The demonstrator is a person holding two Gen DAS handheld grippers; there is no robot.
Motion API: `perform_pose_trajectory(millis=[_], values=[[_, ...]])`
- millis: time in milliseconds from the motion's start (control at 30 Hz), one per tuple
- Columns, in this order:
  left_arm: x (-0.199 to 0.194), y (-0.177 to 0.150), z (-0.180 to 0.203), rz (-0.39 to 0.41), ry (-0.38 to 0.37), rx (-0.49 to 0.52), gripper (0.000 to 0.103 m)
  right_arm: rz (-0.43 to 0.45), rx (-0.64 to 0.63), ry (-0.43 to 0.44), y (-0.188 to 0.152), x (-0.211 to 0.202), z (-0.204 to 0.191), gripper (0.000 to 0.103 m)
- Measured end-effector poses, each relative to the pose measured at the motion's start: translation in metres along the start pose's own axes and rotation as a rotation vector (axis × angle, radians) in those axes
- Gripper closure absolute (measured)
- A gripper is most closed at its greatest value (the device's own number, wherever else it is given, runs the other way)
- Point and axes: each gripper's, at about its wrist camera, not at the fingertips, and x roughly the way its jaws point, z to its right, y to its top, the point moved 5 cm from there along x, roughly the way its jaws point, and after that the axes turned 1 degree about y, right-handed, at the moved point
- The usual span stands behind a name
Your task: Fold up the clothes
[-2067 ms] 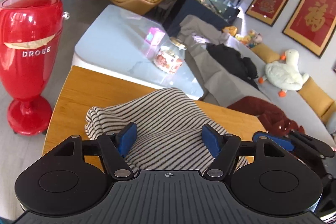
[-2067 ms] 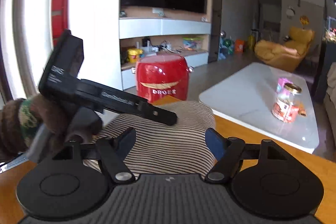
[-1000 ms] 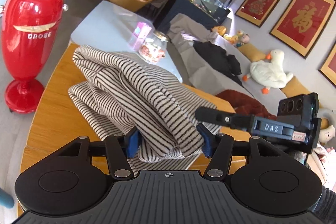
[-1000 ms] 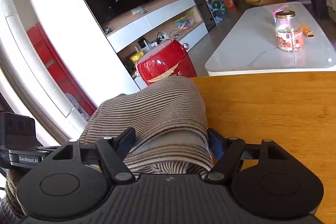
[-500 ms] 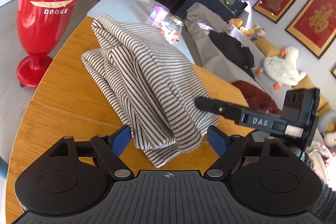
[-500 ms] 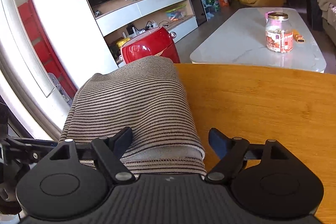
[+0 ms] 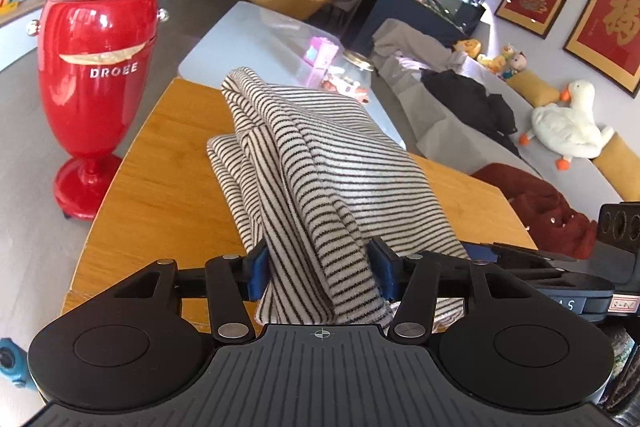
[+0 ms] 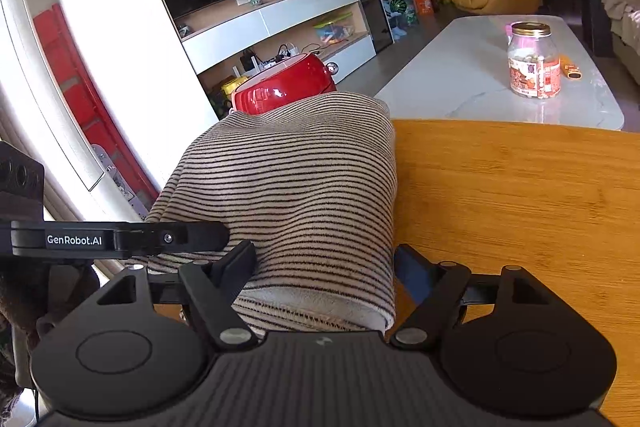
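A folded black-and-white striped garment [image 7: 340,163] lies on the wooden table [image 7: 168,195], its far end bunched up. My left gripper [image 7: 320,267] is shut on the garment's near end, and the cloth is pinched between the blue pads. In the right wrist view the same garment [image 8: 300,179] fills the gap of my right gripper [image 8: 324,259]. That gripper stands open, with a sliver of space at its right pad. The left gripper's finger [image 8: 160,237] rests against the cloth at the left. The right gripper's fingers [image 7: 512,257] lie beside the garment at the lower right.
A tall red goblet-shaped stand [image 7: 100,67] is on the floor left of the table. Behind is a white coffee table [image 8: 480,83] with a jar [image 8: 532,63]. A dark red garment [image 7: 536,199] lies off the table's right edge. Bare wood [image 8: 520,207] is right of the garment.
The left gripper, open half a second ago, has moved in and shut on the garment's near end. The garment was lifted one second ago and now lies on the table. The right gripper stays open.
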Motion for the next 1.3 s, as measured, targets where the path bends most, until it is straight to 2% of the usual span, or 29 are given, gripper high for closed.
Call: perform_pose_trajectory(millis=[200,300,367,467,567,600,633,667,733,800,833,900,933,1033,1100,1167,1233,1267,1300], values=[[-0.002,0.008,-0.001,0.006,-0.017,0.008,0.045,0.002,0.082,0.045,0.016,-0.003,0.012,0.022],[-0.005,0.012,-0.002,0.012,-0.030,0.011,0.045,0.031,0.199,0.099,0.046,0.000,0.030,0.017],[-0.007,0.015,-0.002,0.017,-0.039,0.013,0.045,0.009,0.244,0.148,0.065,0.018,0.040,0.014],[-0.004,0.015,-0.004,0.006,-0.049,0.016,0.045,-0.077,0.275,0.140,0.079,0.060,0.051,0.014],[0.003,0.007,-0.007,-0.020,-0.050,0.026,0.043,-0.193,0.337,0.163,0.078,0.101,0.059,0.015],[0.002,0.006,-0.009,-0.020,-0.049,0.028,0.043,-0.183,0.311,0.183,0.081,0.101,0.051,0.029],[0.002,0.004,-0.010,-0.020,-0.047,0.029,0.042,-0.174,0.286,0.203,0.084,0.101,0.043,0.034],[0.002,0.004,-0.013,-0.024,-0.044,0.025,0.041,-0.163,0.260,0.223,0.087,0.101,0.035,0.036],[0.002,0.003,-0.018,-0.027,-0.041,0.017,0.037,-0.065,0.092,0.281,0.099,0.083,0.008,0.047],[0.003,0.003,-0.022,-0.027,-0.048,0.007,0.032,-0.037,0.054,0.288,0.104,0.077,0.001,0.048],[0.006,0.003,-0.023,-0.026,-0.050,-0.002,0.032,-0.049,0.043,0.252,0.104,0.082,0.004,0.049],[0.010,0.003,-0.024,-0.025,-0.052,-0.020,0.032,-0.086,0.006,0.124,0.098,0.097,0.019,0.049],[0.011,0.004,-0.023,-0.022,-0.049,-0.025,0.032,-0.104,-0.011,0.059,0.093,0.104,0.027,0.046],[0.011,0.008,-0.016,-0.010,-0.034,-0.026,0.032,-0.077,0.136,0.086,0.087,0.093,0.048,0.039],[0.003,0.006,-0.010,-0.002,-0.023,-0.008,0.035,-0.043,0.145,0.088,0.082,0.073,0.050,0.038],[-0.008,0.004,-0.004,0.008,-0.042,-0.005,0.037,-0.011,0.124,0.084,0.073,0.051,0.050,0.031],[-0.015,0.002,0.002,0.016,-0.052,-0.001,0.044,-0.006,0.100,0.077,0.062,0.036,0.052,0.024],[-0.017,0.002,0.003,0.015,-0.059,-0.008,0.056,-0.010,0.098,0.077,0.057,0.031,0.053,0.023],[-0.020,0.004,0.004,0.017,-0.082,-0.036,0.060,-0.014,0.096,0.076,0.052,0.025,0.053,0.023]])
